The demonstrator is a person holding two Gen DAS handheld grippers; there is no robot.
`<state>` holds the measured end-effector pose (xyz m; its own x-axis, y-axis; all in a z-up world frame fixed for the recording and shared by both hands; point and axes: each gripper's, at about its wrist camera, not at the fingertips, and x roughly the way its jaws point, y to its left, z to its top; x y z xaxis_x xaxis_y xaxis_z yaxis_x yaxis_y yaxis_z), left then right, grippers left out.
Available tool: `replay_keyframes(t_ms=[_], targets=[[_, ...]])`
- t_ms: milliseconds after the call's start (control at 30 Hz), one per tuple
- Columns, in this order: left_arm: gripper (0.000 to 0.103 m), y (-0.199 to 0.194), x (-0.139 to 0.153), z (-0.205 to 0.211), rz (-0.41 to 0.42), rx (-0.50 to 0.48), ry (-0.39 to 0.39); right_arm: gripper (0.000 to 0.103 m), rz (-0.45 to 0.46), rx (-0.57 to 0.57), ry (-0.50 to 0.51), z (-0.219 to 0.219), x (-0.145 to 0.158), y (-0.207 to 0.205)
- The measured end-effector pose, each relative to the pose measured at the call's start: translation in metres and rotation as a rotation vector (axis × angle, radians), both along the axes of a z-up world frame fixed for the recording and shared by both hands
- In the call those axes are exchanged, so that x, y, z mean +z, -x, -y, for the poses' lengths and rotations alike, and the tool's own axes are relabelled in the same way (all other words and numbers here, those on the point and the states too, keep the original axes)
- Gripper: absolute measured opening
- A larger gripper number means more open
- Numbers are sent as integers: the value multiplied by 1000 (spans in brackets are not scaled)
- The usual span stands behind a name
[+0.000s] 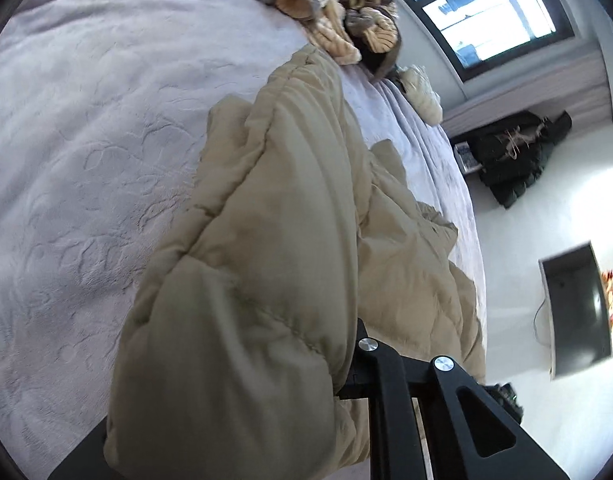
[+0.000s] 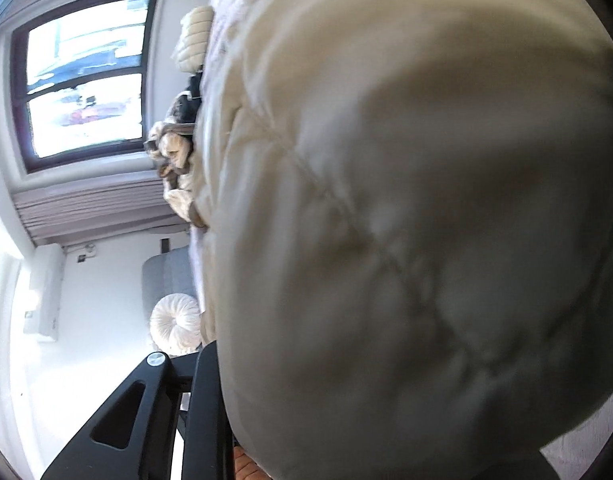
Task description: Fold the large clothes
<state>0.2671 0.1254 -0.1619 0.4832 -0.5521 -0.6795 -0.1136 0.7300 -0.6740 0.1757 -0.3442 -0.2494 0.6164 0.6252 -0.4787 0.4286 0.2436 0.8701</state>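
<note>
Left wrist view, nearest first: the left gripper (image 1: 348, 376) has its jaws nearly closed on a thick padded edge of the beige quilted coat (image 1: 266, 208), the fabric bunched over 1 finger and hiding the tips. From there the coat's long axis runs straight away from the tool, across the lilac bedspread (image 1: 86, 140) toward a heap of striped clothes (image 1: 338, 20) by the window. The right gripper (image 2: 226, 412) is likewise pinched into the same coat (image 2: 406, 200), which fills its view (pads hidden, so the exact bite is unclear). Judging by this, both hands hold the near edge, and the fold should carry it away along that axis.
</note>
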Motion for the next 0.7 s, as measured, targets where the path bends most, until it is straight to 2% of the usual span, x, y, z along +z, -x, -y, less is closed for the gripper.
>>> replay_keyframes(t_ms=[300, 433, 500, 700], targets=[[18, 60, 19, -25, -31, -94, 29, 25, 6, 22, 17, -12, 25, 47], [18, 100, 12, -46, -70, -129, 58, 25, -14, 12, 15, -24, 27, 84], [18, 118, 9, -55, -81, -154, 59, 25, -24, 6, 14, -14, 25, 106], [18, 168, 0, -77, -119, -202, 43, 25, -57, 32, 15, -13, 20, 132]])
